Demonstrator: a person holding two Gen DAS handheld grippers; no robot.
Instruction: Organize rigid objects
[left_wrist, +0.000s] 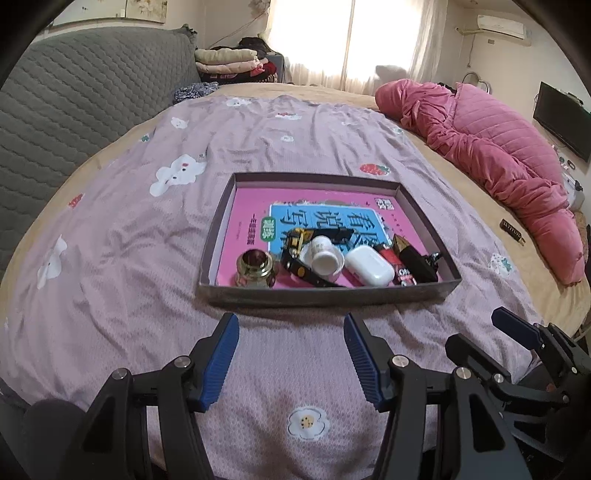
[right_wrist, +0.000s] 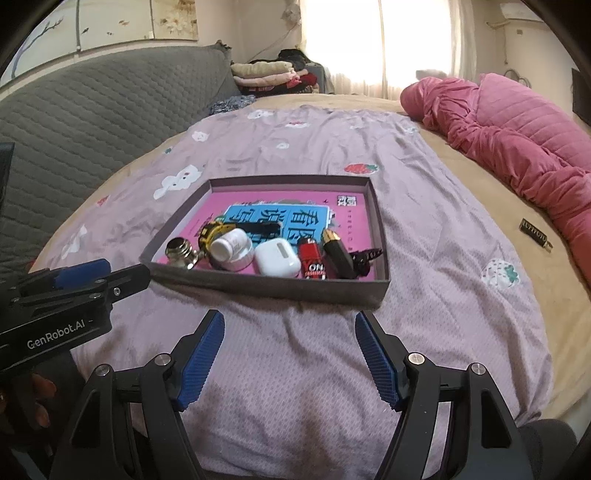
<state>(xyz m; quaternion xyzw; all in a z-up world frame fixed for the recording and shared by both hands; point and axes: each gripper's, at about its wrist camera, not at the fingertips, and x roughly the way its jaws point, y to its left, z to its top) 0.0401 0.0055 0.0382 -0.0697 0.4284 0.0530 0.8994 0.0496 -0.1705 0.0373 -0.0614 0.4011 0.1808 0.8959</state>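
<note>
A shallow grey box (left_wrist: 325, 295) (right_wrist: 269, 286) lies on the bed with a pink book lining its bottom. Along its near wall lie a brass cap (left_wrist: 255, 267) (right_wrist: 181, 251), a white pill bottle (left_wrist: 325, 254) (right_wrist: 229, 243), a white earbud case (left_wrist: 369, 266) (right_wrist: 277, 258), a red lighter (right_wrist: 312, 258), a black lipstick (right_wrist: 338, 253) and a black clip (right_wrist: 367, 254). A dark bar (left_wrist: 512, 231) (right_wrist: 536, 234) lies outside on the tan sheet at right. My left gripper (left_wrist: 291, 328) and right gripper (right_wrist: 290, 325) are open and empty, just short of the box's near wall.
A lilac patterned sheet (left_wrist: 147, 258) covers the bed. A pink quilt (left_wrist: 498, 147) is bunched along the right. A grey padded headboard (left_wrist: 74, 103) runs at left. Folded clothes (left_wrist: 236, 62) are stacked at the back. The other gripper shows at each view's side (right_wrist: 74, 291).
</note>
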